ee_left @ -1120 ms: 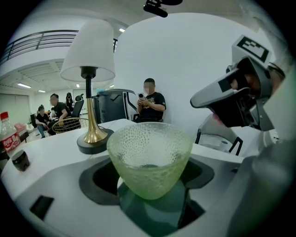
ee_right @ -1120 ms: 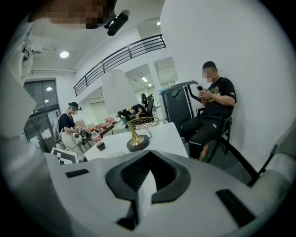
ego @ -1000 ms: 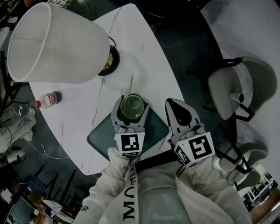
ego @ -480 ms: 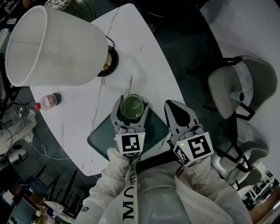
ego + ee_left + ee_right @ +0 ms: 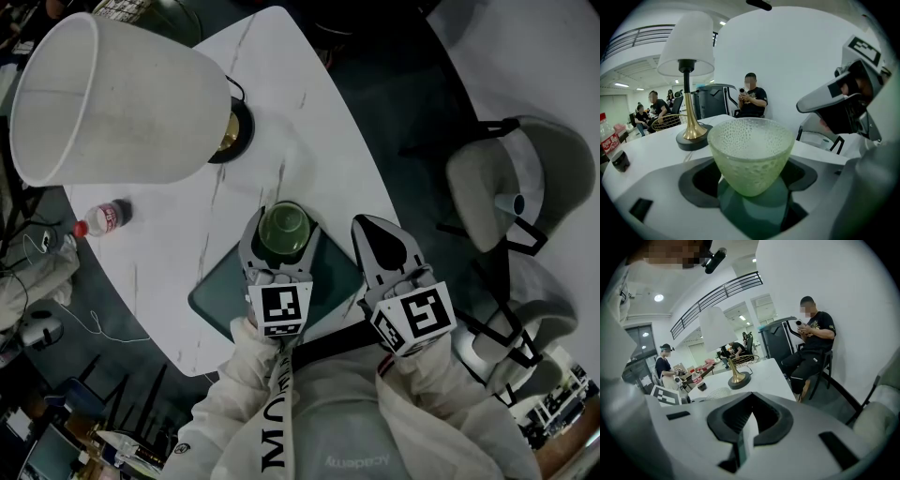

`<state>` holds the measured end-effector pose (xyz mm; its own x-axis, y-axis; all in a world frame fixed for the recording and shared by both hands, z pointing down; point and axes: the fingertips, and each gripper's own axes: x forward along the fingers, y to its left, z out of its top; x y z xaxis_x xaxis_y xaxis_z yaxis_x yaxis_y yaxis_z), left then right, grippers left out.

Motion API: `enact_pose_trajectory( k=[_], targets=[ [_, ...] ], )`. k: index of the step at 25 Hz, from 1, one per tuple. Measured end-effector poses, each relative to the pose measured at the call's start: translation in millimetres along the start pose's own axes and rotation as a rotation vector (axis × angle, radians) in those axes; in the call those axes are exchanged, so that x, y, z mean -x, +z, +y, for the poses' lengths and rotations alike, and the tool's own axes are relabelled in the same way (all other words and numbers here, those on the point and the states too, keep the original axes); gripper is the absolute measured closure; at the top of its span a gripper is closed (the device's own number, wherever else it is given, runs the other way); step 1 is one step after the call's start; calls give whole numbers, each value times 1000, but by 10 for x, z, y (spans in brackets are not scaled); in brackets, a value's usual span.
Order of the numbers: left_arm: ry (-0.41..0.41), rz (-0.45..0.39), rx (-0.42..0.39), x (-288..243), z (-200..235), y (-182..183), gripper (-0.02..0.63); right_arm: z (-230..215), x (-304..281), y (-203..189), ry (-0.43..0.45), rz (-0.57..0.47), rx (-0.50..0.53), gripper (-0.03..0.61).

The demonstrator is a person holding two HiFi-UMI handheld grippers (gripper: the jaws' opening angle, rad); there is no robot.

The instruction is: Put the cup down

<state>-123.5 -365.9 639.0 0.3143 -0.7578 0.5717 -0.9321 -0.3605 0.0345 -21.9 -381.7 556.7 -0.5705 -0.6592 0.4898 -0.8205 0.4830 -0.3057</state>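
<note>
Left gripper (image 5: 282, 234): jaws clamped on the green dimpled cup (image 5: 751, 154), lower middle of the head view.
Right gripper (image 5: 382, 242): jaws together, empty, just right of it.
Cup: over the dark green mat (image 5: 220, 295) on the white table (image 5: 309, 122); contact unclear.
Writing: "Academy" on the person's top (image 5: 352, 462); the bottle (image 5: 103, 217) at mid-left has a red label, unreadable.
Gripper views only: seated person (image 5: 811, 343) by the wall.
</note>
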Motion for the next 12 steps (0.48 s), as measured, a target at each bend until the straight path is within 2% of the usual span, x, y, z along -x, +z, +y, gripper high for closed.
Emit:
enact_pose_trajectory(
  k=[12],
  targets=[
    [-6, 21, -2, 61, 9, -24, 224, 90, 76, -38, 5, -1, 7, 572]
  ],
)
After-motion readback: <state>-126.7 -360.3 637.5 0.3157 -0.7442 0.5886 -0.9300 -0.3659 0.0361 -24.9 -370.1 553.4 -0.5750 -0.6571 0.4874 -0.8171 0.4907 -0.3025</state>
